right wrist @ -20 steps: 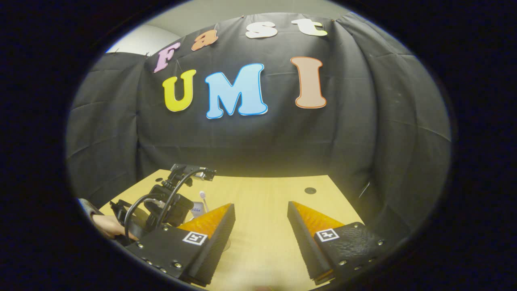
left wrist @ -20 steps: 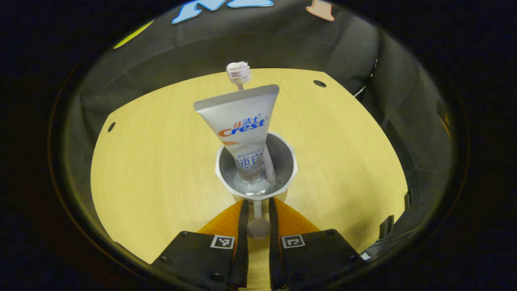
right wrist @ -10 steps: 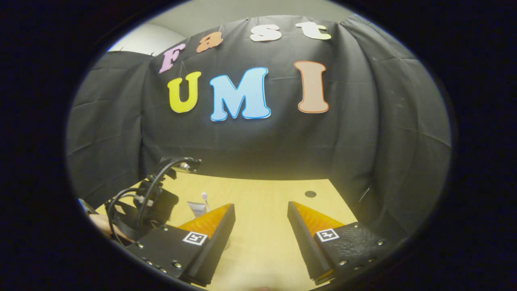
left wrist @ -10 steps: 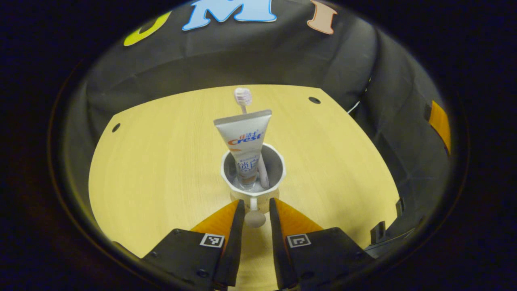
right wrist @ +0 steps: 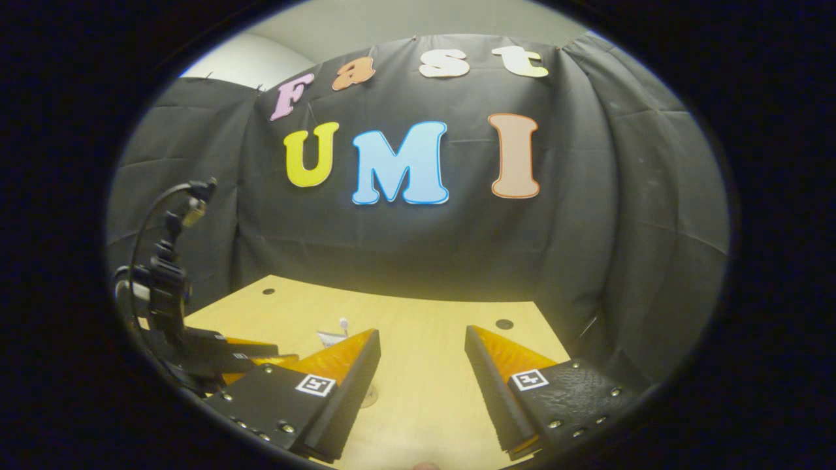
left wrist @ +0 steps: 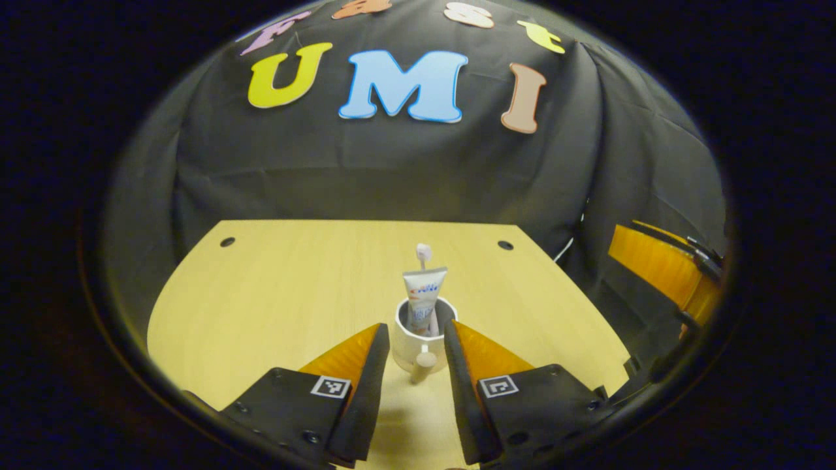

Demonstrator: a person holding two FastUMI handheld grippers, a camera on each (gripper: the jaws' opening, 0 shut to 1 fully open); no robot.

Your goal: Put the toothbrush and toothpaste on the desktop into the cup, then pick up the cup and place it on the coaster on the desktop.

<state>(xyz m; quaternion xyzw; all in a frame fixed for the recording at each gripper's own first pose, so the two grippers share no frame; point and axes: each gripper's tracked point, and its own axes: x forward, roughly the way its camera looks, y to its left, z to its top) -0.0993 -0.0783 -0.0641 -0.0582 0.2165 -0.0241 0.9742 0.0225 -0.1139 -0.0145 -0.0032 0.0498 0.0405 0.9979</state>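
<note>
The cup (left wrist: 422, 331) stands upright on the desktop (left wrist: 274, 294), directly ahead of the left gripper (left wrist: 416, 336), with its small knobbed handle (left wrist: 425, 361) pointing back into the gap between the fingers. The toothpaste (left wrist: 423, 295) and the toothbrush (left wrist: 424, 251) stand inside the cup, both leaning slightly and projecting well above the rim. The left gripper's jaws stand apart, holding nothing; the fingertips sit just to either side of the cup without visible contact. The right gripper (right wrist: 422, 339) is also spread wide and empty, above bare desktop, well to the side. The coaster cannot be confirmed; only a faint round edge shows under the cup in the left gripper view, so whether placement is complete cannot be told. Judged hazards: the load is top-heavy, so any sideways movement of the left gripper may catch the handle or cup wall and tip the cup, throwing the tube and brush out. Withdrawal straight back along the finger axis appears safest. If the cup sits partly off a coaster edge, a light nudge may rock it. The right gripper, if swung across, may strike the tall toothbrush head.
</note>
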